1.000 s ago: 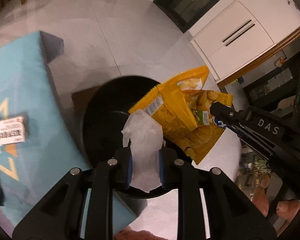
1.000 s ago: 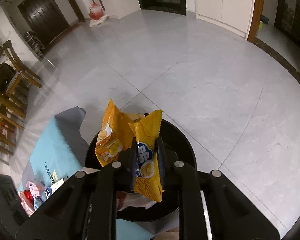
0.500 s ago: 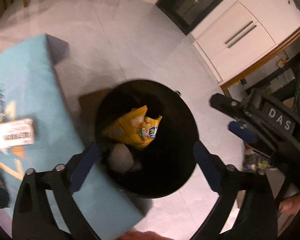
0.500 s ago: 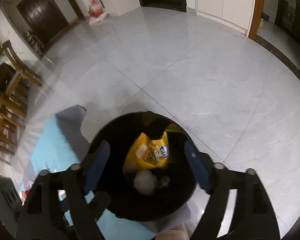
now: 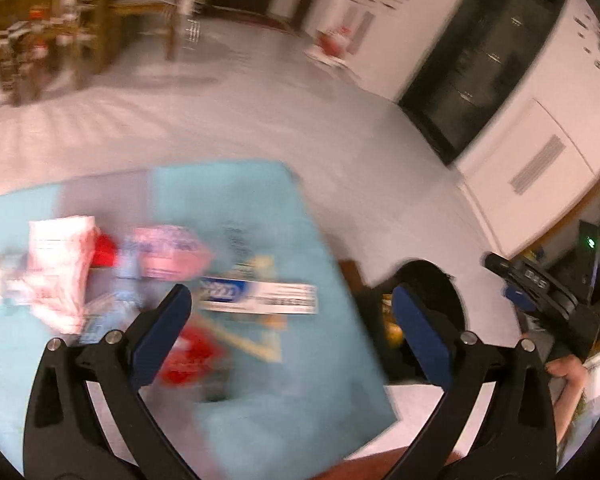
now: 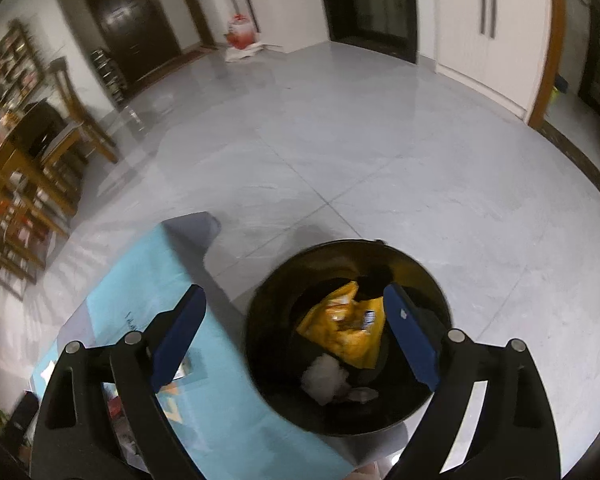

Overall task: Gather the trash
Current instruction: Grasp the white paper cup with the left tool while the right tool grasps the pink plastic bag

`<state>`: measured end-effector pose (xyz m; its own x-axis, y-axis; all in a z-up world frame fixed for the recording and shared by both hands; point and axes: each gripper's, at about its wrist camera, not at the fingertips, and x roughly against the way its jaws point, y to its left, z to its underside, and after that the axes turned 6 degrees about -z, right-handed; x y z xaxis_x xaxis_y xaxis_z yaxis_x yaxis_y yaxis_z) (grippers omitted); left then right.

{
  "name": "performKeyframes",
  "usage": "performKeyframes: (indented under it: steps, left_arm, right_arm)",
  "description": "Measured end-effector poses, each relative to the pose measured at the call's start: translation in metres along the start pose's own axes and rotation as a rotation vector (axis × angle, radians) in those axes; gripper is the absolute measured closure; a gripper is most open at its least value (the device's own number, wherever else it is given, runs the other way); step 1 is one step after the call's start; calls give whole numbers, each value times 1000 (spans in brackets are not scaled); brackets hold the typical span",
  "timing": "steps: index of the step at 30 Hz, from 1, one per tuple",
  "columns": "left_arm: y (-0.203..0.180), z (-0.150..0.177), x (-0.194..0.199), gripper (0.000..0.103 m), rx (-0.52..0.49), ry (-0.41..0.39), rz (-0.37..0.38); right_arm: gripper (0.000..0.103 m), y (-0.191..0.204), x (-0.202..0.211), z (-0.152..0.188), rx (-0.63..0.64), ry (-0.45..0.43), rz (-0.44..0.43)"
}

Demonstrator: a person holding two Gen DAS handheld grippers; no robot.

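Grey tiled floor (image 6: 380,168) is filling most of both views. The table under the light-blue cloth (image 6: 148,280) is standing on it, and the round black plastic trash bin (image 6: 276,400) is sitting on the floor just beside the table's right edge.

In the bin: a crumpled yellow snack bag (image 6: 344,328) is lying toward the middle, with a white tissue wad (image 6: 324,374) just below it, touching or nearly so; can't tell which.

You're holding the right gripper (image 6: 296,336) above the bin with its blue-padded fingers (image 6: 410,340) spread wide, nothing between them. One finger is sitting over the cloth's right edge, the other over the bin's right rim.

You're holding the left gripper (image 5: 292,320) over the table near its right edge, jaws also wide apart and gripping nothing. That view is motion-blurred, so details are soft. Between its fingers a long white box with a blue label and barcode (image 5: 260,294) is lying on the cloth near the right edge. Further toward the left side, a pink-and-white printed packet (image 5: 60,264), a pink wrapper (image 5: 168,252) and a red wrapper (image 5: 188,356) are lying close together; can't tell if they're overlapping. The bin (image 5: 452,292) is showing partly behind the left gripper's right finger, and your right gripper (image 5: 540,292) is visible at the far right of that view.
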<state>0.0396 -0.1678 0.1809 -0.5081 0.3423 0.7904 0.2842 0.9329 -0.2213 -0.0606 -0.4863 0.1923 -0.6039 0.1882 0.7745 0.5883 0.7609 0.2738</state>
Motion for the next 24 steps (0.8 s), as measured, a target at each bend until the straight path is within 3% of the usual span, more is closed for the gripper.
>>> performKeyframes:
  steps: [5,9,11,20,24]
  left_arm:
    - [88,-4,27,3,60,-62,-167]
    - [182,7,35,3,285,-90,-306]
    - [221,11,34,3,359,-66,-374]
    - [365,51,54,3,601,-21,-529]
    - [397,69,52,3,691,23,-548]
  right_arm:
    - [14,46,-1,8,108,-4,-17]
    - [14,80,-6,20,174,14,-56]
    - [14,102,-12,28,223,37,-89]
    - [14,201,-37,80,427,159,-239]
    - [14,228,-45,104,461,190,-271]
